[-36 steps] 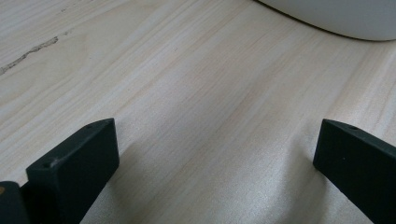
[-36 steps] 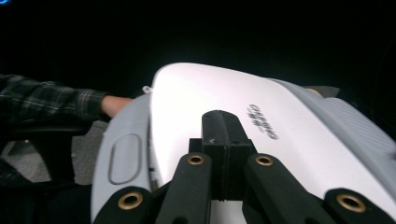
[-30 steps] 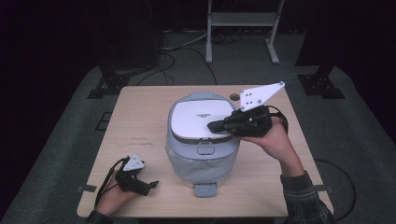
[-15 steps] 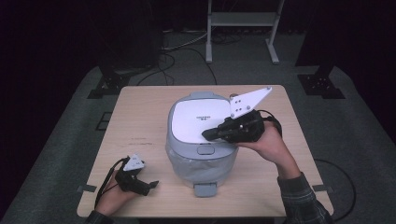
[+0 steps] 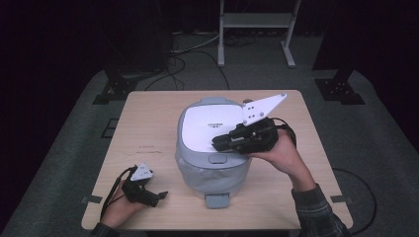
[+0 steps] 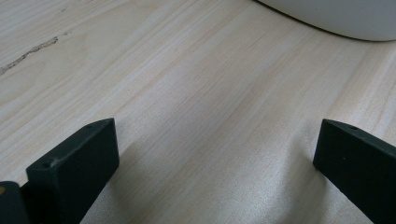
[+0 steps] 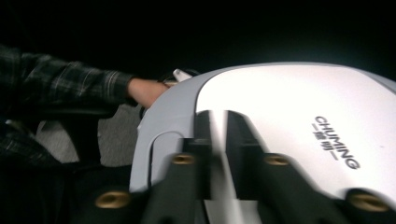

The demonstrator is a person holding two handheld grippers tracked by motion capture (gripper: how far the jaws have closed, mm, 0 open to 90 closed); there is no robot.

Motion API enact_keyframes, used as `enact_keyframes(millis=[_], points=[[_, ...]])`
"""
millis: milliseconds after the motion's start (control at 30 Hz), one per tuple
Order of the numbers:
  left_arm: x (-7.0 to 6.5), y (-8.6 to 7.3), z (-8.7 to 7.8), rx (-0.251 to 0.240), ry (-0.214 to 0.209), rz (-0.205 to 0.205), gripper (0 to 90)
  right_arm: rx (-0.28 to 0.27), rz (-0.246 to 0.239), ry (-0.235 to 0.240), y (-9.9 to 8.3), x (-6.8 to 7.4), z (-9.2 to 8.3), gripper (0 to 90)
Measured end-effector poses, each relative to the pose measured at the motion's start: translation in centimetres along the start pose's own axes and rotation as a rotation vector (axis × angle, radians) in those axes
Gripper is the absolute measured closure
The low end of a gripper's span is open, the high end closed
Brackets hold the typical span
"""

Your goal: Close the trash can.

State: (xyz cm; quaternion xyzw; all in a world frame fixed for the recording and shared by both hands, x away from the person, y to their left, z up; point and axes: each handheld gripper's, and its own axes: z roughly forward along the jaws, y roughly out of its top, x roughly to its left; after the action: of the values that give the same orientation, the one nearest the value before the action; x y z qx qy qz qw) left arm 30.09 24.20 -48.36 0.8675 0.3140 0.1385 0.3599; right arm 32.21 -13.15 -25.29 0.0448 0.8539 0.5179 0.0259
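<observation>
The wooden table [image 5: 148, 118] carried one big thing, a grey and white rice cooker [image 5: 212, 148], which stood near the middle with its lid down. The right gripper [image 5: 220, 144] lay over the front part of the white lid panel [image 7: 299, 121], just behind the release button [image 5: 216, 158]. In the right gripper view its two jaws were nearly together, with only a thin gap between them and nothing held there.

In my judgement the main risk was here. If the person wished to press the button, the tips seemed to sit a little behind it, so a push could land on the smooth lid and slide off. A hard sideways push could also shift the whole cooker on the table, because nothing held it. If the lid sprang up, it could hit the gripper and the grey plate [image 5: 262, 107] above it.

The left gripper [image 5: 160, 195] rested low on the table near the front left corner, well apart from the cooker, with its jaws wide apart and empty. It did not steady the cooker.

A small grey part [image 5: 216, 200] stuck out at the front foot of the cooker; I could not tell what it was. Nothing else stood in the way.
</observation>
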Motion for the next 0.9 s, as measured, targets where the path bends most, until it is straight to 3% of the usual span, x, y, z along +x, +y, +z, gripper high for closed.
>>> enact_keyframes(millis=[67, 200, 233, 367, 433, 467, 600, 900], points=[[0.0, 0.0, 0.0, 0.000, 0.000, 0.000, 0.0, -0.007, 0.008, -0.021, 0.0, 0.0, -0.1, 69.1], [0.0, 0.0, 0.0, 0.001, 0.000, 0.001, 0.0, -0.009, 0.024, -0.109, -0.2, 0.0, -0.6, 56.5], [0.0, 0.0, 0.0, 0.001, 0.000, 0.001, 0.0, -0.009, 0.024, -0.109, -0.2, 0.0, -0.6, 56.5], [0.0, 0.1, 0.1, -0.001, 0.000, -0.003, 0.0, -0.009, 0.047, -0.201, -0.7, 0.1, -1.5, 43.0], [0.0, 0.1, 0.1, 0.000, 0.000, -0.003, 0.0, -0.021, 0.049, -0.214, -0.7, 0.1, -1.8, 40.8], [0.0, 0.1, 0.1, 0.000, 0.000, -0.003, 0.0, -0.044, 0.063, -0.246, -0.9, 0.1, -2.5, 34.9], [0.0, 0.1, 0.1, 0.000, 0.000, -0.003, 0.0, -0.060, 0.092, -0.310, -1.5, 0.2, -3.6, 25.4], [0.0, 0.1, 0.1, 0.000, 0.001, -0.003, 0.0, -0.085, 0.137, -0.397, -3.4, 0.5, -5.9, 17.2]])
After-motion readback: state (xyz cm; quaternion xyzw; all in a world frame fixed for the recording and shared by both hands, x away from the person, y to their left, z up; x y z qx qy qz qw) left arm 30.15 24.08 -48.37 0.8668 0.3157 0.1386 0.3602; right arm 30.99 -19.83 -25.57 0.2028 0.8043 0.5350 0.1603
